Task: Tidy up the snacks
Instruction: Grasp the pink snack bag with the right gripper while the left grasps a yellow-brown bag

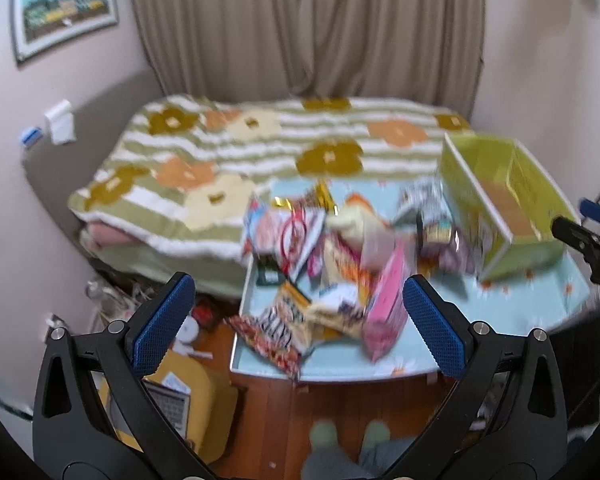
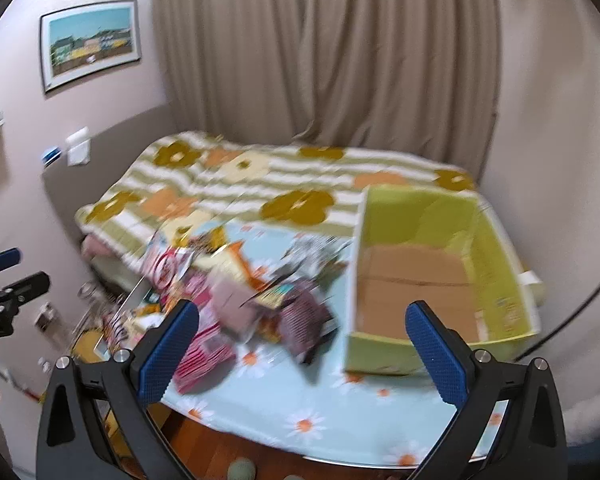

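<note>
A heap of snack packets [image 1: 324,264] lies on a light blue flowered table [image 1: 532,300]; the same heap shows in the right wrist view [image 2: 236,296]. A pink packet [image 1: 384,304] leans at its front. An empty yellow-green box [image 1: 504,204] with a cardboard floor stands to the right of the heap, and also shows in the right wrist view [image 2: 432,280]. My left gripper [image 1: 298,320] is open and empty, held above the table's near edge. My right gripper [image 2: 302,348] is open and empty, in front of the box and heap. Both views are blurred.
A bed with a striped flower quilt [image 1: 260,148] lies behind the table, against beige curtains [image 1: 308,28]. A yellow cushion with a laptop [image 1: 172,404] sits on the wooden floor at lower left. The person's feet [image 1: 348,436] stand below the table edge.
</note>
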{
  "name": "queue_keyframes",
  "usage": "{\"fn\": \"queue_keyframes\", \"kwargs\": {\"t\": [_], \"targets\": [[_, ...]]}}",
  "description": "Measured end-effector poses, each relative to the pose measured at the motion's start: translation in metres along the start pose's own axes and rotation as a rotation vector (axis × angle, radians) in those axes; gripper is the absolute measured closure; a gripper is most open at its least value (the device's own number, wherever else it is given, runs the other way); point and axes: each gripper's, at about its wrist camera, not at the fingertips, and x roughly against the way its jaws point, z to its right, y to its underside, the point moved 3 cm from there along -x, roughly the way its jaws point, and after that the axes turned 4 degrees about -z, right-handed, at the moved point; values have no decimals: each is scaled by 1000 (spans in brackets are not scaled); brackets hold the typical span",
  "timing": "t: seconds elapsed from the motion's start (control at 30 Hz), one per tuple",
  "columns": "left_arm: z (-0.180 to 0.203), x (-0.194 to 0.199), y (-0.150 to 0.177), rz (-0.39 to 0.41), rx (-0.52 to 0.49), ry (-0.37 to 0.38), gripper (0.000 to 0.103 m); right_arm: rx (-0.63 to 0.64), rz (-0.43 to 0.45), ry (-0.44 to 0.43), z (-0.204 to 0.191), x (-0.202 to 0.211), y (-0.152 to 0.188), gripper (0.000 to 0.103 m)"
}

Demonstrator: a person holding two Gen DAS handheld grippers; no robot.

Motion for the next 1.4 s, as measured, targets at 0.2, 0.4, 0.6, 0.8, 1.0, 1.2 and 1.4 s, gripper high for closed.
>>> {"fn": "queue_keyframes", "kwargs": {"t": [0.2,0.4,0.6,0.8,1.0,1.2,1.4], "targets": [[-19,-63,23,-133,-120,49,0,88,-123,-95,-34,-58,26,0],[-18,-127,40,-242,-290,110,0,177,-235,-180,-74,-107,49,0],[-11,-175,55,-321,-449,136,0,238,-294,-201,-88,-144,58,0],[-5,-206,61,-352,-517,140,0,281,-311,-193,-96,-170,58,0],[3,-226,67,-402,-526,187,0,314,-332,-216,-101,-190,56,0],[3,-236,73,-439,-520,232,16,325,-330,-225,-109,-197,49,0],[-4,-230,72,-452,-497,286,30,318,-334,-217,-110,-209,44,0]]}}
